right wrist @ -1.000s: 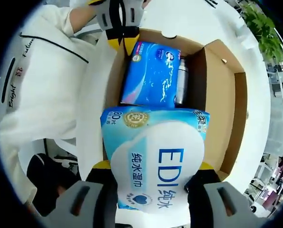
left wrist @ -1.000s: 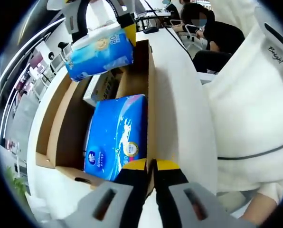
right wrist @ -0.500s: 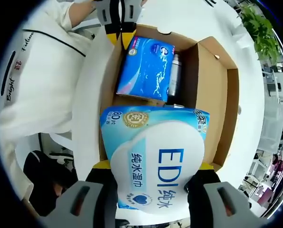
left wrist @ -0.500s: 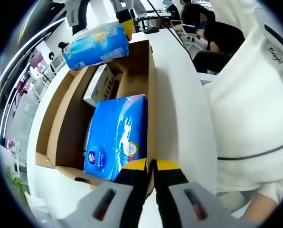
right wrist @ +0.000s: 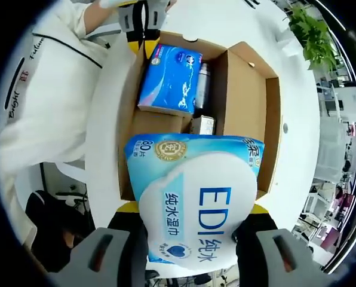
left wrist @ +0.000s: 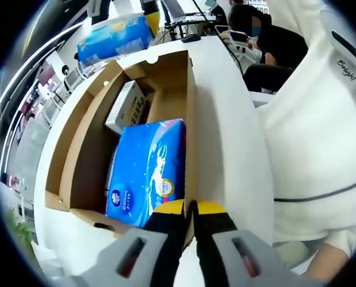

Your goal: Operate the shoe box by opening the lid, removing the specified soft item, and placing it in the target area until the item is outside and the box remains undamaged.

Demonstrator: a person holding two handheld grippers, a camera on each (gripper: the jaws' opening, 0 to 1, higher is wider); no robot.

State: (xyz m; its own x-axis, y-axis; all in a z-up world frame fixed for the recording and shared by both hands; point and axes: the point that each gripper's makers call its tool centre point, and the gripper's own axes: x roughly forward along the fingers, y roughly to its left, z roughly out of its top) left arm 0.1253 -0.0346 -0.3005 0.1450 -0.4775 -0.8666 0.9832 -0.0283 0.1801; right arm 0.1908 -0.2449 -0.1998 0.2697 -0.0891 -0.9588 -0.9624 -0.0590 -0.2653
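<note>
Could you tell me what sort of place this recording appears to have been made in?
Probably an open office or lab: a long white table holds the cardboard box, a seated person works at another desk behind, and a potted plant stands nearby.

— What colours did the wet-wipes pack (right wrist: 193, 200) carry?
— Light blue, with a white cloud-shaped panel, blue lettering and a gold round seal.

— And the shoe box (left wrist: 88, 143)?
— Plain brown cardboard on a white table (left wrist: 232, 137). Inside lay a deep-blue pack (left wrist: 147, 170) with white splash patterns, and a white and tan carton (left wrist: 125, 106).

— The grippers?
— Black jaws, yellow-tipped, on grey bodies. The person's top (left wrist: 321, 125) was white with dark piping.
</note>
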